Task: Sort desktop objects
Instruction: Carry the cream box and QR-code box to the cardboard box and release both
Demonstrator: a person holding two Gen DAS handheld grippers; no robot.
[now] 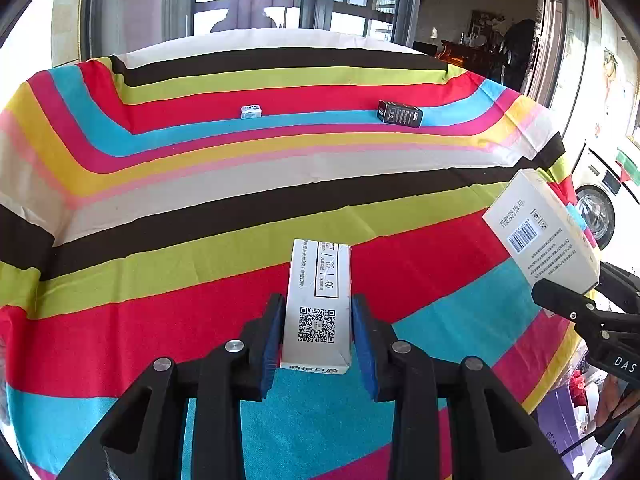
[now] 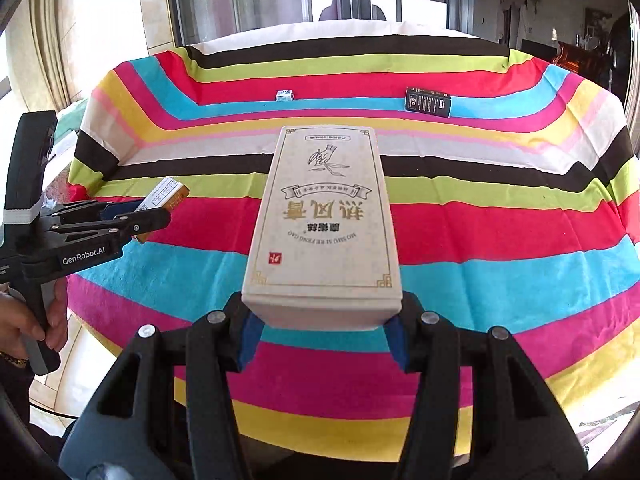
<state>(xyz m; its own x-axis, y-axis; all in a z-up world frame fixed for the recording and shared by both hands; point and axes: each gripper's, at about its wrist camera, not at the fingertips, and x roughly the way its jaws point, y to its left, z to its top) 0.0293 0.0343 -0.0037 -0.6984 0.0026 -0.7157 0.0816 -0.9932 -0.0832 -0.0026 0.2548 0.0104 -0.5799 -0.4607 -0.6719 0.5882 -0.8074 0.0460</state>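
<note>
Stripes of many colours run across the cloth (image 1: 200,208) that covers the counter. The left gripper (image 1: 318,336) pinches a narrow white box (image 1: 318,304) with a QR code between its blue pads (image 1: 270,336), holding it above the cloth near the front edge. The right gripper (image 2: 322,334) clamps a larger cream box (image 2: 324,216) printed with gold borders and Chinese characters, held lengthwise and pointing toward the far side. In the left wrist view that cream box (image 1: 540,232) appears tilted at the right edge, barcode side showing. Far back on the blue stripe lie a small white packet (image 1: 251,111) and, well apart to its right, a black box (image 1: 400,114).
</note>
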